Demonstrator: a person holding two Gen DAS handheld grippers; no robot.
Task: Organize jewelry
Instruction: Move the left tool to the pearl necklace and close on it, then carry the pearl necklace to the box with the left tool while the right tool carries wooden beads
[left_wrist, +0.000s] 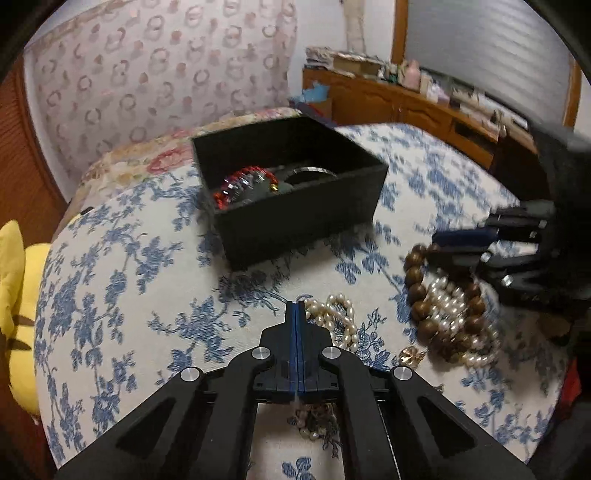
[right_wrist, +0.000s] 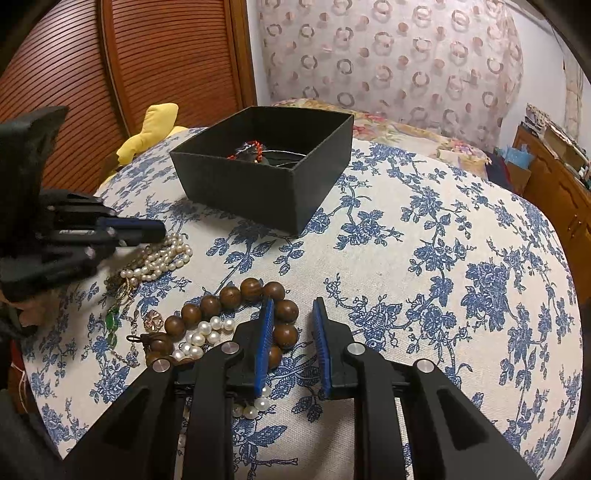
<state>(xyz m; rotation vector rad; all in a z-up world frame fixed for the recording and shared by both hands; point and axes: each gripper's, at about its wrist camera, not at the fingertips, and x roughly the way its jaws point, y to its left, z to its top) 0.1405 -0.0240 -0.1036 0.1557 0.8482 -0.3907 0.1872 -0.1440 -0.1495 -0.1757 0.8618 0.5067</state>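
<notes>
Left gripper (left_wrist: 297, 308) jaws clenched tight, nothing seen between. Right gripper (right_wrist: 293, 308) jaws apart, empty, beside wooden bead bracelet (right_wrist: 255, 291). Pearl necklace (right_wrist: 162, 260) on flowered cloth (right_wrist: 443, 258). Black box (right_wrist: 266, 162) behind.

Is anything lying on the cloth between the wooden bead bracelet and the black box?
Nothing visible. Only bare floral cloth lies between the wooden bead bracelet and the black box, whose top is open.
</notes>
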